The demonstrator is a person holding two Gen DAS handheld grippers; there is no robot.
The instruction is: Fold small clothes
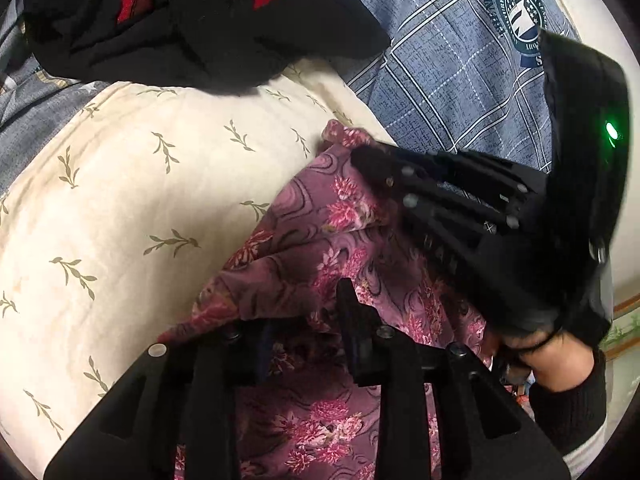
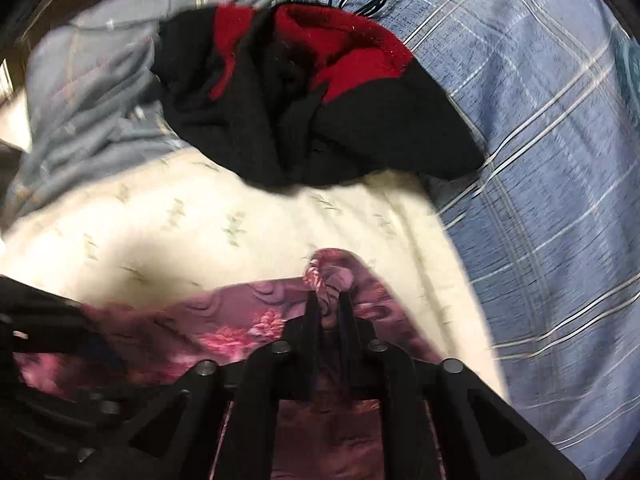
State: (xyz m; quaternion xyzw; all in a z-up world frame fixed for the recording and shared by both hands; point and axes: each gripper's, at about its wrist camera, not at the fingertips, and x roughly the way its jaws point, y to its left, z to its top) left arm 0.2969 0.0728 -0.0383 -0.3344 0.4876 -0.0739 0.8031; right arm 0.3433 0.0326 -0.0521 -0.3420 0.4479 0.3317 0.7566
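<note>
Where blue plaid sheet (image 1: 448, 80) spreads, round crest (image 1: 520, 12), lettering unreadable.

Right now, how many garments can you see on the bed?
2: the purple floral garment pinched by the right gripper, and the black-and-red garment beyond it. More may be hidden.

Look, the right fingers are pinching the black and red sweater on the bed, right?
Not quite. The right fingers are pinching the purple flowery cloth, not the black and red sweater. The right wrist view shows the sweater lying untouched farther back on the bed.
</note>
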